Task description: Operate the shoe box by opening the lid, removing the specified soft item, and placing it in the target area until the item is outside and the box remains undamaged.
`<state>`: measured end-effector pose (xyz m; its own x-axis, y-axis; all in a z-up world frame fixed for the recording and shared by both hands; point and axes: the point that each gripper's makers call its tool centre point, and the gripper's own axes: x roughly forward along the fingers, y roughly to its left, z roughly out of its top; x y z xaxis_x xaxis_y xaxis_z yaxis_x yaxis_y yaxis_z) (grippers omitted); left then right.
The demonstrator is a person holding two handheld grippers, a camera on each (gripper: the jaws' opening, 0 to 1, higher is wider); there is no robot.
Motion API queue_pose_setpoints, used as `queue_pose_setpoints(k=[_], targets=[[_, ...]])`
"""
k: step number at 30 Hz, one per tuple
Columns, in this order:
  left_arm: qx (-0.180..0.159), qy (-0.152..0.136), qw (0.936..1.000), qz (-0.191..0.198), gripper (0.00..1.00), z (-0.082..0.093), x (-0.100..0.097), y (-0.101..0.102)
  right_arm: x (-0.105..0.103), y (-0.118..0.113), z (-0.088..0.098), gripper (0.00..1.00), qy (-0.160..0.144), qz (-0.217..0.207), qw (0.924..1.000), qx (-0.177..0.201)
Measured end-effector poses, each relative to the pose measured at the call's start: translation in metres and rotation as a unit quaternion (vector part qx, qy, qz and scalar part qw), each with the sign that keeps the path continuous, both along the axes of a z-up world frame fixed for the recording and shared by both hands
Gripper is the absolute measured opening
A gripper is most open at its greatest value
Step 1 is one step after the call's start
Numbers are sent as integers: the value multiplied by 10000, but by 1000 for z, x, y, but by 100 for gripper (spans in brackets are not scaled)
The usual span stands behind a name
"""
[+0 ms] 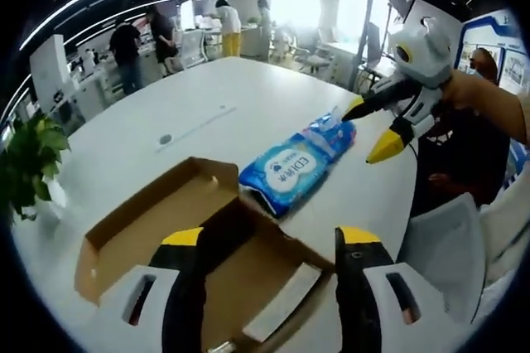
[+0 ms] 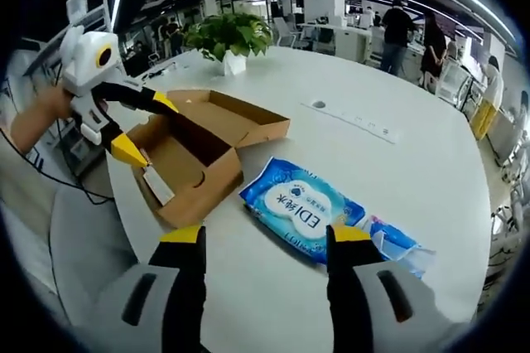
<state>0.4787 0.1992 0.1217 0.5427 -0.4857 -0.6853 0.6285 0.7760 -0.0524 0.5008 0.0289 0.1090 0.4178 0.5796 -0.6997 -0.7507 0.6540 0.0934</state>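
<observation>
Right gripper (image 2: 263, 241) spread wide, holding nothing, hovering just short of blue wipes pack (image 2: 302, 210). Pack flat on table (image 2: 397, 162), outside open box (image 2: 203, 150), long axis slanting rightward. Left gripper (image 2: 142, 127) spread at box, farther off.

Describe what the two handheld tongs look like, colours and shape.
Both match: the left tongs and right tongs have black tapered jaws with yellow tips on pale grey slotted bodies. Seen across the table, each has a white housing. No sleeve shows.
</observation>
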Motion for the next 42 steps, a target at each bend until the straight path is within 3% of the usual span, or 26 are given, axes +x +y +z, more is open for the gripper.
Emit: queue_pose_setpoints(k=[18, 28, 35, 42], targets=[[-113, -144, 9958, 898, 81, 4, -17, 76, -21, 38, -2, 70, 94, 1036, 9940, -353], [-76, -89, 9892, 1460, 80, -4, -34, 123, -31, 61, -11, 70, 119, 1576, 9861, -520], [6, -50, 9821, 1882, 79, -11, -46, 156, -34, 83, -13, 70, 28, 2066, 9769, -551], [80, -54, 9751, 2216, 72, -20, -54, 183, -40, 103, -20, 67, -144, 2769, 9581, -723]])
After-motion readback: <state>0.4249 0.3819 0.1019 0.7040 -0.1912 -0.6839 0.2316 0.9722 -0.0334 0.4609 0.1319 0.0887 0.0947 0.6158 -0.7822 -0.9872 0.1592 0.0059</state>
